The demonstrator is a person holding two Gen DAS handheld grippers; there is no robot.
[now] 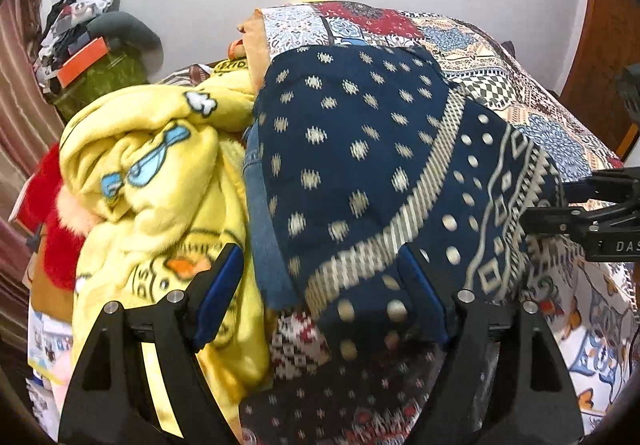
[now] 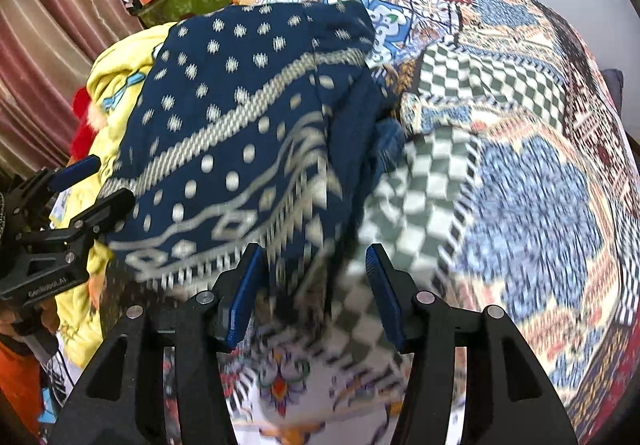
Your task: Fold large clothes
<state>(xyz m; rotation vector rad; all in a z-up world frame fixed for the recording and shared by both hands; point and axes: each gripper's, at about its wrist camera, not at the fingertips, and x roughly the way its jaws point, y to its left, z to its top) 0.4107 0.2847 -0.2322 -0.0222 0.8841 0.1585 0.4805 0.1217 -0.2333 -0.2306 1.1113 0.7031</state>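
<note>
Navy garment [image 1: 360, 165] between left gripper [image 1: 320, 285] fingers.

We see a bed [image 2: 520, 173] under a patchwork bedcover [image 1: 472, 49]; on it lie a navy patterned cloth [image 1: 360, 149] and, touching its left edge, a yellow blanket [image 1: 160, 173].

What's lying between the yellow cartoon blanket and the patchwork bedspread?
The navy patterned cloth lies between the yellow cartoon blanket and the patchwork bedspread, overlapping both. The left wrist view shows it best.
</note>
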